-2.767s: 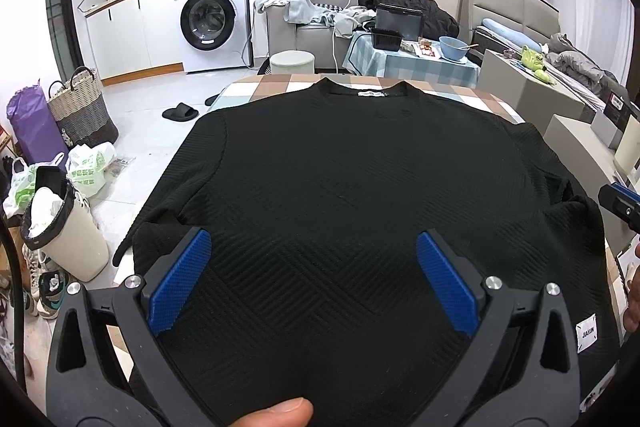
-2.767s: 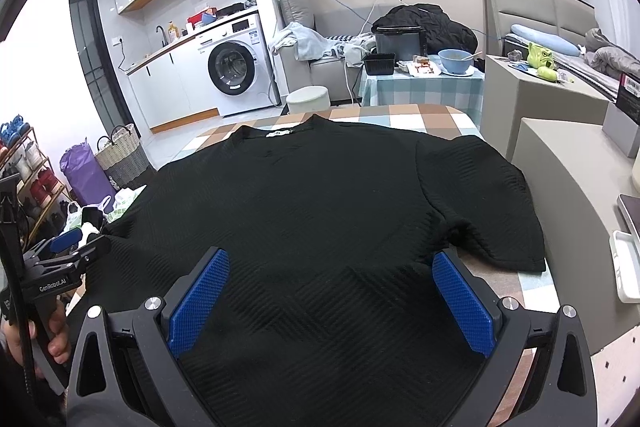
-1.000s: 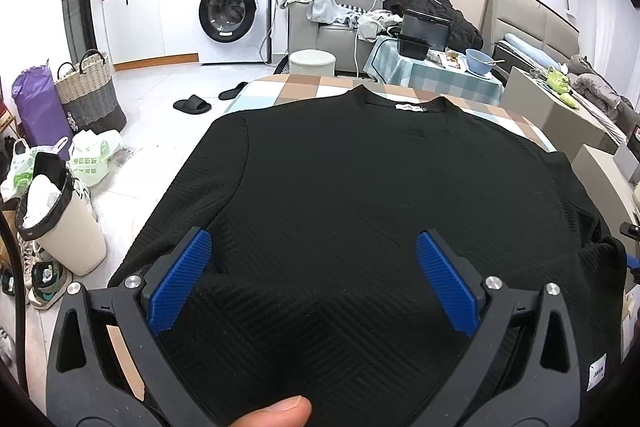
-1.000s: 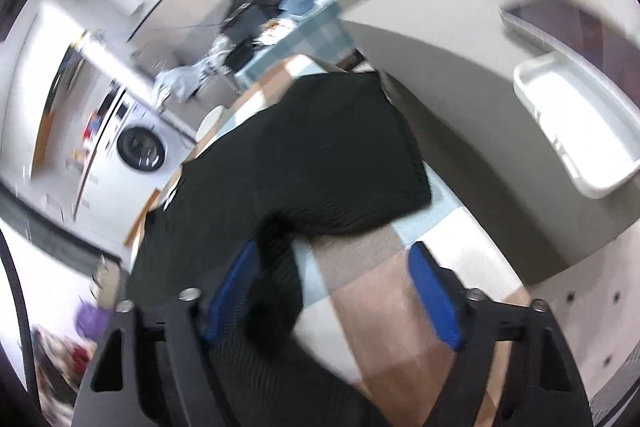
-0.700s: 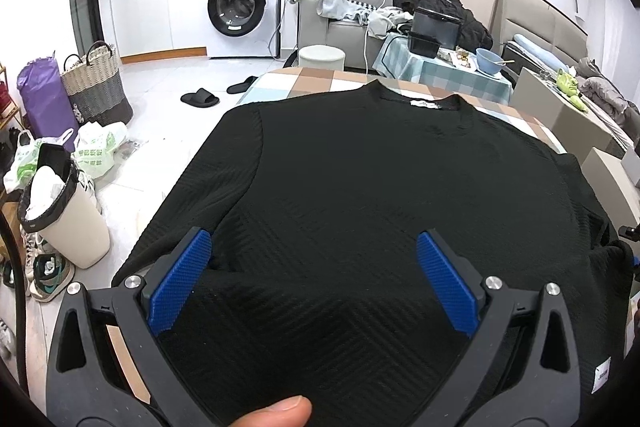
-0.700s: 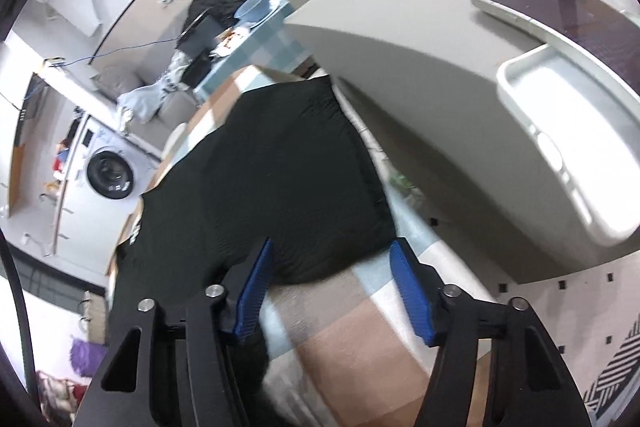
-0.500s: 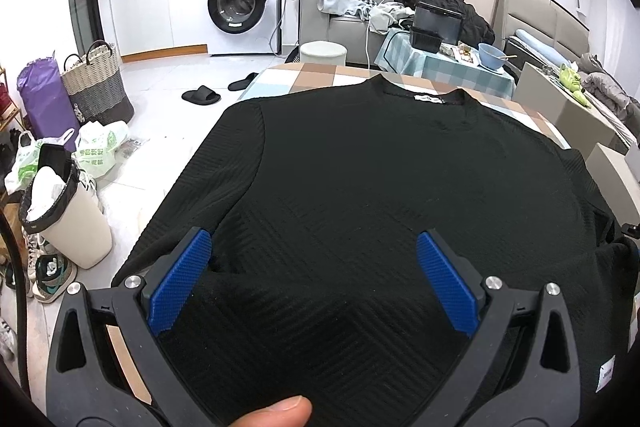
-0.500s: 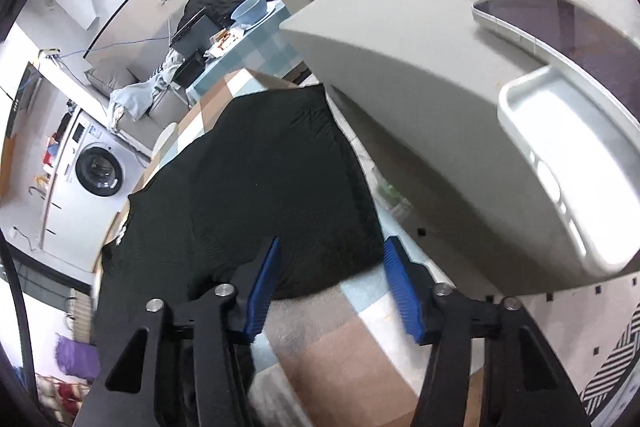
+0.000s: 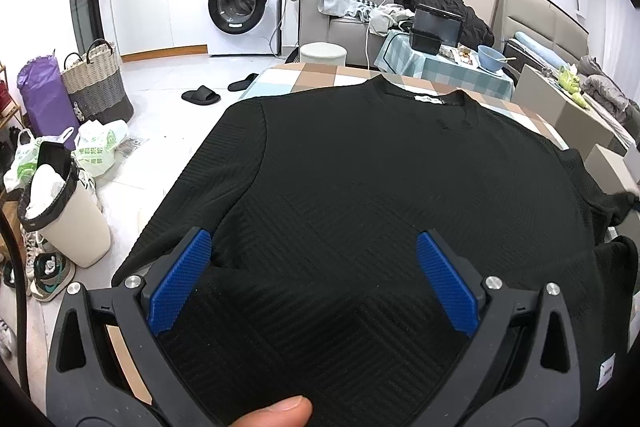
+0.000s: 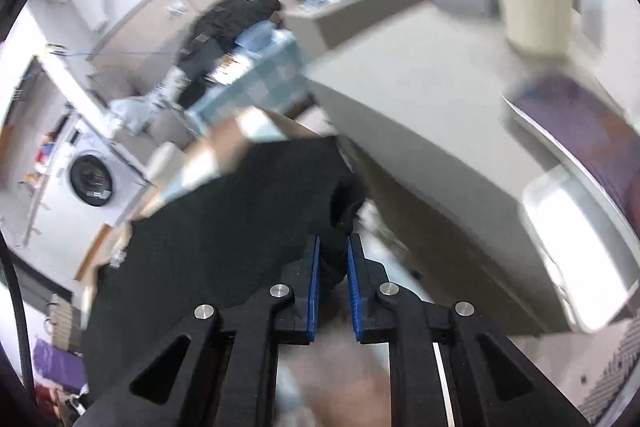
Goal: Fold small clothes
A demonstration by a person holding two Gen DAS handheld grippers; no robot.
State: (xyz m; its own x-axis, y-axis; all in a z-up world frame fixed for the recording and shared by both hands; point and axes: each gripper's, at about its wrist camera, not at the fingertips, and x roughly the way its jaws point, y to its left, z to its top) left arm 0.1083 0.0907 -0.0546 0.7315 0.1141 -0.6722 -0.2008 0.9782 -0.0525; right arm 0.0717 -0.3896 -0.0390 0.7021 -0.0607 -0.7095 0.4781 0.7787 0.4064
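A black textured sweater (image 9: pixel 380 187) lies spread flat, neck away from me, on a table with a checked cloth (image 9: pixel 320 77). My left gripper (image 9: pixel 312 267) hovers open over the sweater's lower body, its blue pads (image 9: pixel 176 279) wide apart with nothing between them. A thumb shows at the bottom edge. In the blurred right wrist view the sweater (image 10: pixel 224 227) fills the lower left. My right gripper (image 10: pixel 332 259) is closing its jaws on the bunched end of the right sleeve (image 10: pixel 340 199), with black fabric pinched between the blue pads.
A grey cabinet (image 10: pixel 420 99) stands close to the table's right side, with a white tray (image 10: pixel 576 247) on it. On the floor to the left are a lined waste bin (image 9: pixel 60 211), a woven basket (image 9: pixel 96 83), bags and slippers. A washing machine (image 9: pixel 240 15) stands behind.
The right gripper's jaws have gone from wide apart to nearly together around the sleeve end, and the sleeve has bunched and lifted. The left gripper has stayed open and almost still.
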